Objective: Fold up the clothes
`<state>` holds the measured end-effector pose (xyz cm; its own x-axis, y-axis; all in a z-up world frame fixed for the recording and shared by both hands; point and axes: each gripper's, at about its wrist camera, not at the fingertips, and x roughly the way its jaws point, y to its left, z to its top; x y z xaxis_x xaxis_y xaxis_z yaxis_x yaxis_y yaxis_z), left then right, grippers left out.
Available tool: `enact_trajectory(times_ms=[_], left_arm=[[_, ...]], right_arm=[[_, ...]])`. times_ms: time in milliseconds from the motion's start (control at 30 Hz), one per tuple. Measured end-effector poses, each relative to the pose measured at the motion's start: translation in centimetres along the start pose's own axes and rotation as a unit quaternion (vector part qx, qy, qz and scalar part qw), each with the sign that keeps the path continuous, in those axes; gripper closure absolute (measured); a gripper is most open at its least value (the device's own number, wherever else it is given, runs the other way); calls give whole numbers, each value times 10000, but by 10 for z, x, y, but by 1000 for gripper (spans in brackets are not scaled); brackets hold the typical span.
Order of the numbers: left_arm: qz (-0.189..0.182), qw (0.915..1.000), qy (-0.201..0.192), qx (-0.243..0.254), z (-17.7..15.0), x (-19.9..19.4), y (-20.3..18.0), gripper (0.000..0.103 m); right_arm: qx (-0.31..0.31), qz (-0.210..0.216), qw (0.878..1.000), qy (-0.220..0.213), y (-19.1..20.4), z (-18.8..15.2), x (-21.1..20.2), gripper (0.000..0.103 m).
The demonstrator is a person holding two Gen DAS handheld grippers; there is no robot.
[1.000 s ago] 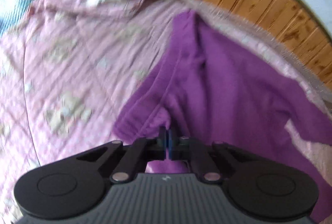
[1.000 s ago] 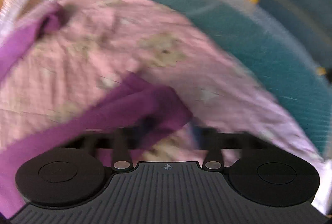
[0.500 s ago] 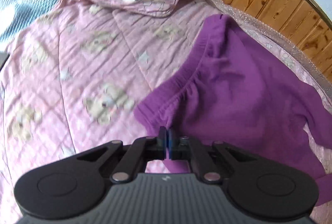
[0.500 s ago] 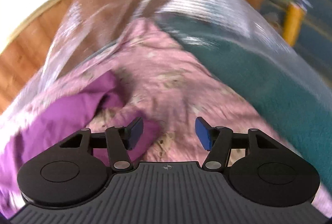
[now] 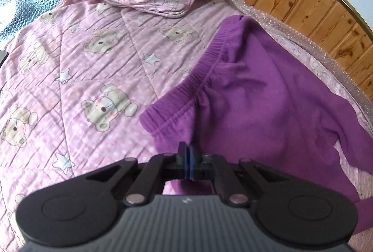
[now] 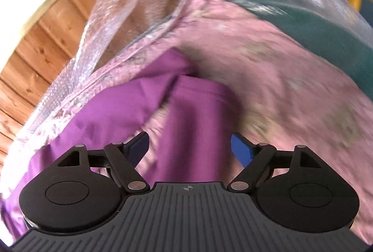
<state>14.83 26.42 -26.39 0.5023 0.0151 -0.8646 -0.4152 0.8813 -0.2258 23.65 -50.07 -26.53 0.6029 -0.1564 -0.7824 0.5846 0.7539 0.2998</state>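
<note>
right gripper [image 6: 189, 149] has let go and spread wide; left gripper [image 5: 187, 158] stays pinching the purple trousers [image 5: 251, 98].
the waistband is now laid on the pink quilt [image 5: 93, 65], so the next fold can likely start.

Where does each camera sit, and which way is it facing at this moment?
Left wrist: on the left gripper, looking forward and down along shut fingers pinching the purple trousers on a pink teddy-bear quilt; only gripper hardware shows.
Right wrist: on the right gripper, open, above a trouser leg, facing the wood-panelled wall; motion-blurred, only gripper hardware shows.
Shared: trousers, quilt, bubble wrap, wall.
</note>
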Motion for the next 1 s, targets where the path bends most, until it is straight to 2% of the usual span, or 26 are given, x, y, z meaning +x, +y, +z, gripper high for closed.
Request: enact_trajectory(times_ms=[67,100,133,167,200,233,367,433,467,533,567,633,667,733,800,833,867,900,967,1000], left_arm=[[9,10000,0,13,-2,1,-3,101],[-2,10000,2,8,-2,1,-4,101],[-33,10000,-3,-10,-2,1,-3,101],[-67,10000,-24,-32,-2,-1,-1,101],[-115,9999,-68,-63,-1,-4,2,101],[-179,9997,-124,-103,0,-8,5,101],[-329,9987,-278,-282,0,-27,28,101],[-329,9989,-202,-253,-5,-28,38,101],[-321,9991,-140,-234,-9,-27,42,101],[-307,9992,-38,-264,-13,-22,47,101],[-317,9990,-19,-309,-14,-19,48,101],[-350,9986,8,-388,-14,-15,49,101],[-386,9984,6,-413,-13,-13,46,100],[-454,9980,-5,-442,-11,-10,40,94],[-512,9978,-36,-415,-9,-8,30,79],[-513,9980,-24,-376,-9,-6,26,78],[-489,9983,13,-314,-9,-4,21,78],[-405,9989,55,-250,-9,-2,17,96],[-141,9997,95,-163,-7,-3,20,101],[-66,9998,105,-146,-7,-4,24,101]], right_arm=[[-370,-287,9988,131,24,4,18,20],[-509,-564,9964,369,31,3,29,35],[-636,-657,9944,522,31,2,36,57],[-762,-749,9920,675,31,1,43,102],[-872,-826,9896,791,31,1,48,102],[-840,-765,9917,597,25,2,34,102],[-485,-263,9984,-85,-12,-5,-57,103],[-12,-128,9997,-196,-49,-22,-103,102],[297,-132,9994,-91,-73,-41,-115,99],[855,-364,9950,360,-120,-87,-125,79],[1099,-510,9909,585,-139,-107,-124,73],[1660,-673,9805,811,-171,-135,-126,73],[1839,-645,9782,720,-179,-139,-129,72],[1891,-550,9793,476,-182,-138,-135,59],[1628,-567,9846,277,-176,-129,-133,35],[1452,-615,9873,197,-172,-125,-130,33],[1228,-784,9892,182,-166,-121,-122,35],[1037,-919,9900,269,-162,-117,-114,51],[640,-1016,9915,506,-157,-109,-106,101],[438,-1080,9914,601,-154,-105,-103,103]])
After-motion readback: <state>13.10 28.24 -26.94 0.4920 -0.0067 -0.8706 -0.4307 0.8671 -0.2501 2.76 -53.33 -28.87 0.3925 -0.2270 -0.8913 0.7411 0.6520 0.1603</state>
